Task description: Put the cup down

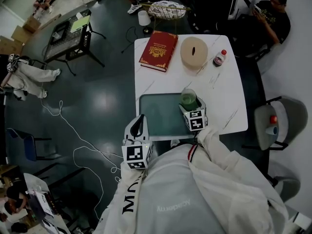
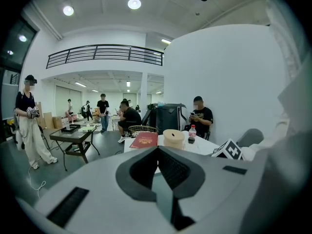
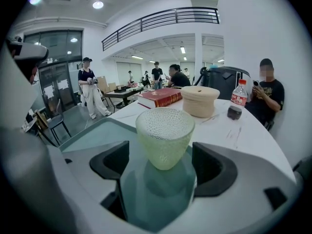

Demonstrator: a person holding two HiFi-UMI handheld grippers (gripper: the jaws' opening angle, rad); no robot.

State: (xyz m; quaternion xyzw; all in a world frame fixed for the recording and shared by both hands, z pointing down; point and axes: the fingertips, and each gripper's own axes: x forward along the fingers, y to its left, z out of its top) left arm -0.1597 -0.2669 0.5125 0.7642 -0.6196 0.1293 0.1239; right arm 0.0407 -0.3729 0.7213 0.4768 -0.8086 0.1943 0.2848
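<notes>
A pale green dimpled glass cup (image 3: 165,133) stands upright on the green tray (image 3: 92,135) at the near side of the white table (image 1: 219,96). My right gripper (image 3: 163,164) is open, a jaw on either side of the cup's base with a gap showing on both sides. In the head view the cup (image 1: 188,99) sits at the tray's (image 1: 158,116) right end, just ahead of the right gripper (image 1: 191,109). My left gripper (image 1: 140,122) hangs off the table's near left edge, shut and holding nothing (image 2: 158,168).
A red book (image 1: 159,50), a round beige box (image 1: 194,52) and a small red-capped bottle (image 1: 220,57) lie at the table's far end. A grey chair (image 1: 275,123) stands to the right. A person (image 1: 270,13) sits beyond the far right corner. Cables trail over the floor at left.
</notes>
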